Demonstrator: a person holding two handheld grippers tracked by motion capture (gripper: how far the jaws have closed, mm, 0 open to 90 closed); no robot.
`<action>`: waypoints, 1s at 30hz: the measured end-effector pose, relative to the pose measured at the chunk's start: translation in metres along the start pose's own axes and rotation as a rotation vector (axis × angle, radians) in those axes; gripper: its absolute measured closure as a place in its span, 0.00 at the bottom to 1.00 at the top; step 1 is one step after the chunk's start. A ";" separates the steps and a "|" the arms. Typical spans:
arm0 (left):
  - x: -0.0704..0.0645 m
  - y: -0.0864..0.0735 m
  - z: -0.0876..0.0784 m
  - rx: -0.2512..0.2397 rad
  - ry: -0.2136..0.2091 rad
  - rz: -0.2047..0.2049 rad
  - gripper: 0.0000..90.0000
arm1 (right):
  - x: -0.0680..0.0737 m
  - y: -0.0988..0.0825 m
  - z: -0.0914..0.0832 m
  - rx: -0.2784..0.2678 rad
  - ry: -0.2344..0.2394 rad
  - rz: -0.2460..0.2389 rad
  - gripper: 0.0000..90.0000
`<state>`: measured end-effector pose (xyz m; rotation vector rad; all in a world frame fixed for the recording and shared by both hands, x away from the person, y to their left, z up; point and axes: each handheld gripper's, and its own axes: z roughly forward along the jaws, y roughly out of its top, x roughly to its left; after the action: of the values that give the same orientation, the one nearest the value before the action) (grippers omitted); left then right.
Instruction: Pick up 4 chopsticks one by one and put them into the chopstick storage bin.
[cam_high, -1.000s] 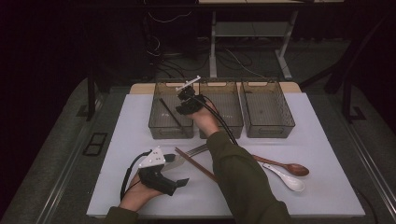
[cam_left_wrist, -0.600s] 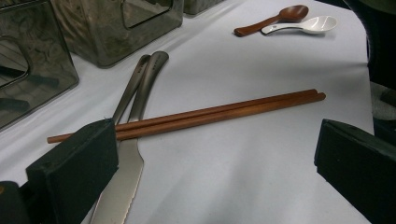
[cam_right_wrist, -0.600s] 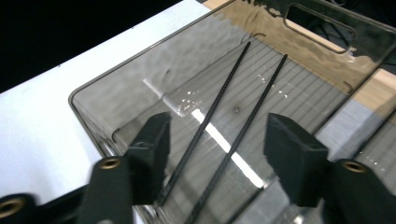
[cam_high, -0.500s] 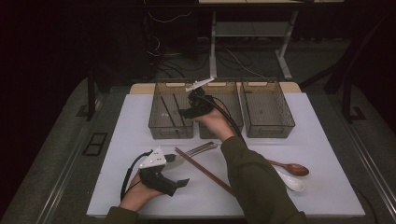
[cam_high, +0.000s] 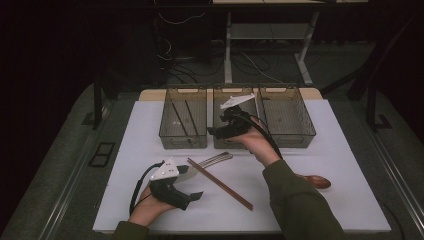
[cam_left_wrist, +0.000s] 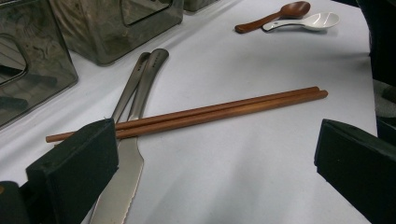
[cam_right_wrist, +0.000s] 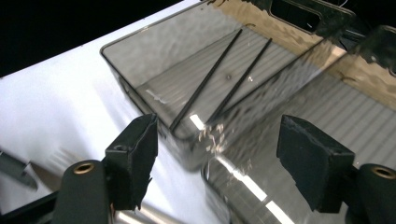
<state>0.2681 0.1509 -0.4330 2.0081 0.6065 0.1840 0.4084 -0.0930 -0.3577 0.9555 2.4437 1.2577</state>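
Jaws of the right gripper (cam_high: 216, 133) stand wide apart with nothing between them — they have just been opening — and they hang over the near wall of the middle bin (cam_high: 235, 141), at the centre of the high view. Two black chopsticks (cam_right_wrist: 219, 74) lie slanted in the left bin (cam_high: 183, 141), seen upper middle in the right gripper view. The left gripper (cam_high: 196, 196), lower left of the high view, rests low over the white tabletop (cam_high: 340, 150) with its jaws spread wide and empty — one black pad just beside the brown chopsticks (cam_left_wrist: 219, 112), which lie across two metal knives (cam_left_wrist: 135, 88). A wooden spoon (cam_left_wrist: 280, 14) and a white spoon (cam_left_wrist: 313, 21) lie together at upper right of the left gripper view.
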 end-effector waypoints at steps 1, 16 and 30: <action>0.000 0.000 0.000 0.001 0.000 -0.004 0.00 | 0.000 -0.003 -0.004 -0.001 0.003 0.004 0.31; 0.001 0.000 0.001 0.001 0.005 -0.009 0.00 | -0.016 -0.070 -0.057 -0.062 -0.004 0.074 0.25; 0.001 0.001 0.002 0.004 0.004 -0.006 0.00 | -0.028 -0.116 -0.105 -0.079 -0.018 0.111 0.22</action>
<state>0.2699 0.1493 -0.4331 2.0102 0.6156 0.1833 0.3286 -0.2269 -0.3883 1.0893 2.3372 1.3638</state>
